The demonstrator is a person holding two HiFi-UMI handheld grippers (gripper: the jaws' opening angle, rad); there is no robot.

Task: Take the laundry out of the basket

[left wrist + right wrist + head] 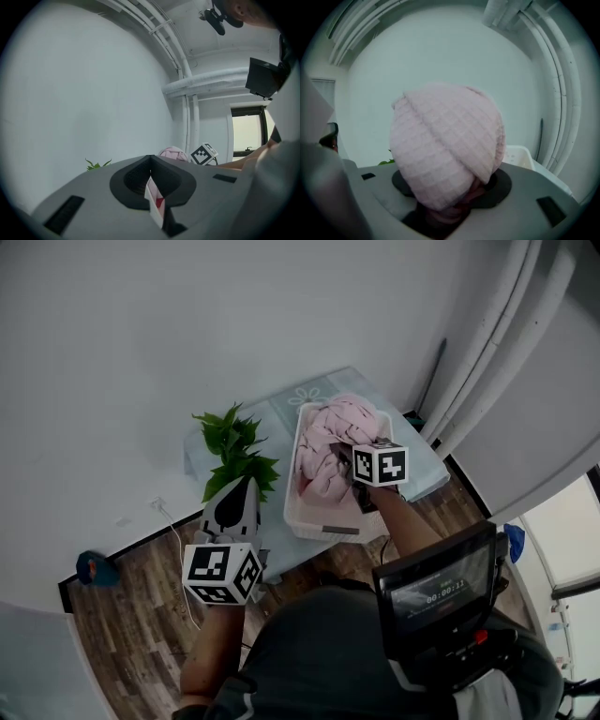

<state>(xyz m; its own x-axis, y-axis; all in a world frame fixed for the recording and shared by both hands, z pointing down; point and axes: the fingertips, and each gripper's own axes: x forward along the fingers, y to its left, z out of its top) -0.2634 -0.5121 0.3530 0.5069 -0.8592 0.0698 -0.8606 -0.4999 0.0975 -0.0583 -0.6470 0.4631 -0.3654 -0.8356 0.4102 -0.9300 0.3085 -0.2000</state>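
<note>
A white laundry basket [296,519] stands on a small table [281,411] covered in pale blue cloth. Pink laundry [339,427] is heaped in it. My right gripper [341,459] reaches into the heap from the near side and is shut on a pink waffle-weave towel [445,145], which bulges up between its jaws and fills the right gripper view; the basket rim [520,154] shows behind. My left gripper [247,483] hangs left of the basket over the table's near left edge, pointed at the plant. Its jaws [151,187] are shut with no laundry in them.
A green leafy plant [234,451] stands on the table just left of the basket. White pipes [487,352] run down the wall at right. On the wooden floor lie a white cable [174,523] and a blue object [94,568].
</note>
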